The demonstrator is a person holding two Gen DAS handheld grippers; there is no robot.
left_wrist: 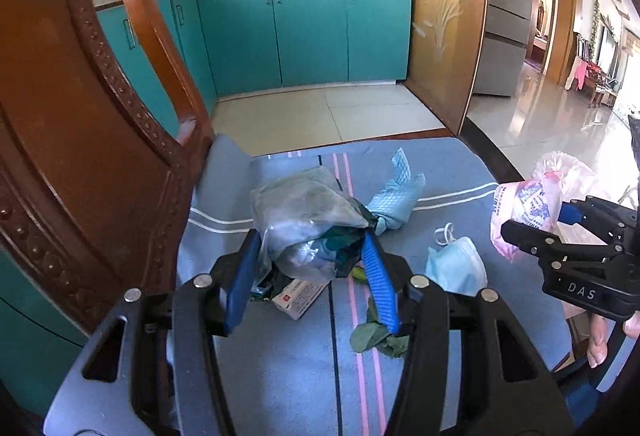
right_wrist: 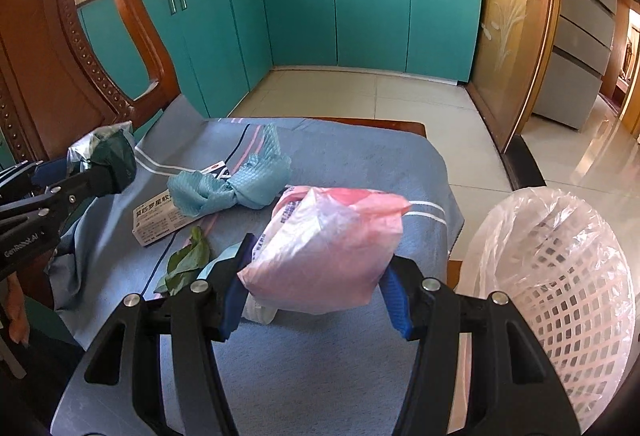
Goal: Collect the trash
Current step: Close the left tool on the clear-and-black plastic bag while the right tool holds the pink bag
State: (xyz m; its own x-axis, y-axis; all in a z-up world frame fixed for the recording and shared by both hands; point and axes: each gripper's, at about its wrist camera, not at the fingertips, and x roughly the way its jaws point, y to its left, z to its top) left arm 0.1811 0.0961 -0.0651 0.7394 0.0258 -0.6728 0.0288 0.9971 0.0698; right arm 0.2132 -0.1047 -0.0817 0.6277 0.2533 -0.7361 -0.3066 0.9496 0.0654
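Note:
My left gripper (left_wrist: 311,241) is shut on a crumpled wad of clear and dark green plastic wrapping (left_wrist: 304,220), held just above the blue cloth-covered seat (left_wrist: 440,164). The right wrist view shows that wad (right_wrist: 114,152) at its left edge. A pink plastic bag (right_wrist: 332,236) is pinched in my right gripper (right_wrist: 320,256), lifted off the seat. From the left wrist view the same bag (left_wrist: 524,204) and right gripper (left_wrist: 534,232) are at the right. On the seat lie a blue cloth (left_wrist: 396,196), a face mask (left_wrist: 456,264), a medicine box (right_wrist: 160,220) and green leaves (right_wrist: 188,260).
A white lattice trash basket (right_wrist: 560,276) with a clear liner stands beside the seat, to the right of my right gripper. The carved wooden chair back (left_wrist: 80,116) rises close on the left. Teal kitchen cabinets (right_wrist: 360,8) and tiled floor lie beyond.

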